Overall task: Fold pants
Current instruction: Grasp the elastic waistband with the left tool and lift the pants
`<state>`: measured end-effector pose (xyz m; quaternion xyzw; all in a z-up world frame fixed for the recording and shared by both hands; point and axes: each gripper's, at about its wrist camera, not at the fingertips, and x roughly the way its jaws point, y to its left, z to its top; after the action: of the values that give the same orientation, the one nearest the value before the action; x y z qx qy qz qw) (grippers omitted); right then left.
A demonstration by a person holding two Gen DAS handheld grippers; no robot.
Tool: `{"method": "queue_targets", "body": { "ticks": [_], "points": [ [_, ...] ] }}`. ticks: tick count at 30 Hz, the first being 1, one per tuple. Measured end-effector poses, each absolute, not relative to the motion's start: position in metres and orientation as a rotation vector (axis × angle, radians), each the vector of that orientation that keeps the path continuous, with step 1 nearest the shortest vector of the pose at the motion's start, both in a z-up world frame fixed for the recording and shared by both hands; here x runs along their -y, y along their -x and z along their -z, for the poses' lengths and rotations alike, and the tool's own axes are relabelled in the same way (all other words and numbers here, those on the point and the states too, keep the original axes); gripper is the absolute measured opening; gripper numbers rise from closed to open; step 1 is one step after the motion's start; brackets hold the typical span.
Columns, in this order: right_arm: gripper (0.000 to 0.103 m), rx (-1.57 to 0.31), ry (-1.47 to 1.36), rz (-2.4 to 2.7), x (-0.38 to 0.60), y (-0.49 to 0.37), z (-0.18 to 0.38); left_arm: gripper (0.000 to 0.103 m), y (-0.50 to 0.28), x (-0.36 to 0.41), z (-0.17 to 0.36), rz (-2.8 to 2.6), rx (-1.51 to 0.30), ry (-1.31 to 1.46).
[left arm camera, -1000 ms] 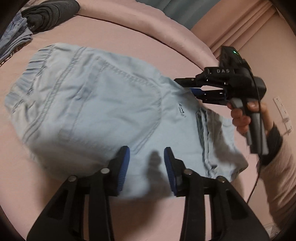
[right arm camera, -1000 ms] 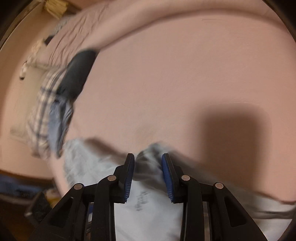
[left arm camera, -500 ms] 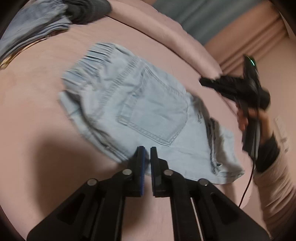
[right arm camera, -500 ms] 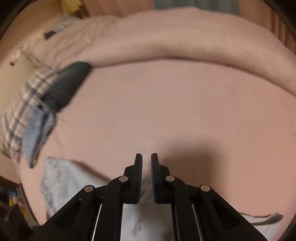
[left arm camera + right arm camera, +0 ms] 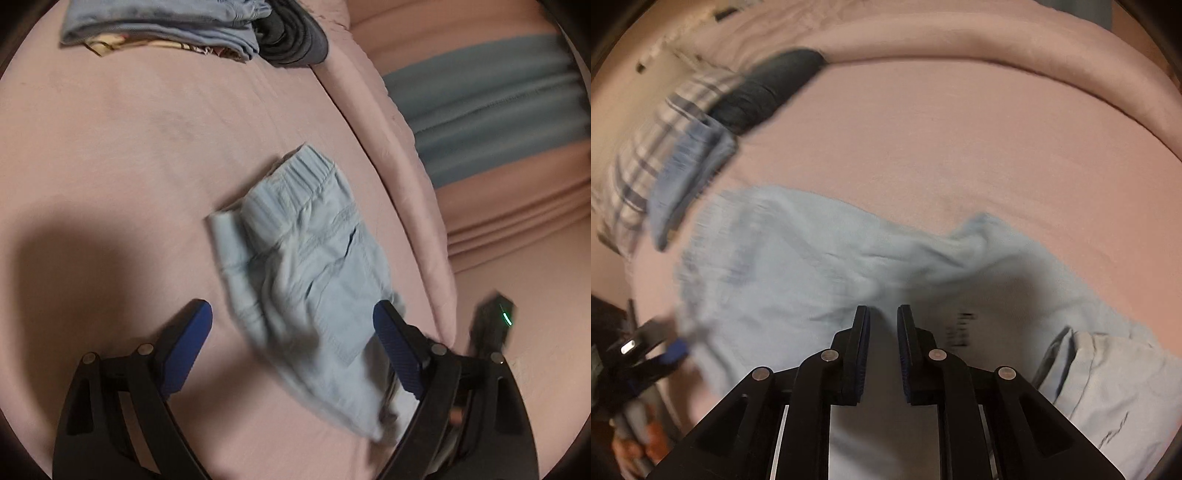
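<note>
Bed: pink bed sheet (image 5: 122,155) all round, rolled duvet (image 5: 399,155) beyond the pants, stack of folded clothes (image 5: 166,26) at the far edge.
Pants: pale blue pants (image 5: 306,258) lie rumpled mid-sheet, elastic waistband (image 5: 299,173) pointing towards the stack.
Left claw: my left gripper (image 5: 293,328) hangs spread wide above the near end of the pants, gripping nothing.
Right claw: my right gripper (image 5: 883,332) sits low over the cloth, pads narrowly apart; whether fabric is pinched I cannot tell.
Handling: light, limp denim, I judge; it will sag and drag.
Hold: I'd pinch the waistband corners and the hem (image 5: 1108,369), where doubled seams give purchase.
</note>
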<state>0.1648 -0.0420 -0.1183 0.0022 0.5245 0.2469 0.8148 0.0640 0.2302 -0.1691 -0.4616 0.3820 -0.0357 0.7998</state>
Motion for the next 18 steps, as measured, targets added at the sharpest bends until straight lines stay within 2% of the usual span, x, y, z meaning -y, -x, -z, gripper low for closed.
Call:
{"method": "queue_targets", "body": {
  "ticks": [2, 4, 6, 7, 11, 14, 18],
  "points": [
    [0.019, -1.086, -0.040, -0.594, 0.032, -0.152, 0.108, 0.081, -0.073, -0.232, 0.172, 0.043, -0.821, 1.031],
    [0.027, -1.074, -0.032, -0.623, 0.018, -0.144, 0.110, 0.066, -0.079, -0.238, 0.174, 0.007, -0.820, 1.106],
    [0.029, -1.125, -0.004, -0.605, 0.002, -0.149, 0.131, 0.029, -0.081, -0.242, 0.180, -0.014, -0.827, 1.164],
    [0.029, -1.149, -0.008, -0.592, 0.005, -0.151, 0.141, 0.030, -0.080, -0.244, 0.185, -0.018, -0.835, 1.201],
    [0.030, -1.131, -0.048, -0.584, 0.019, -0.149, 0.140, 0.021, -0.064, -0.250, 0.188, -0.025, -0.791, 1.277],
    [0.030, -1.140, -0.072, -0.577, 0.013, -0.146, 0.131, 0.018, -0.059, -0.243, 0.167, -0.027, -0.752, 1.188],
    [0.030, -1.121, -0.057, -0.555, 0.000, -0.144, 0.147, 0.017, -0.063, -0.227, 0.142, -0.003, -0.724, 1.061]
  ]
}}
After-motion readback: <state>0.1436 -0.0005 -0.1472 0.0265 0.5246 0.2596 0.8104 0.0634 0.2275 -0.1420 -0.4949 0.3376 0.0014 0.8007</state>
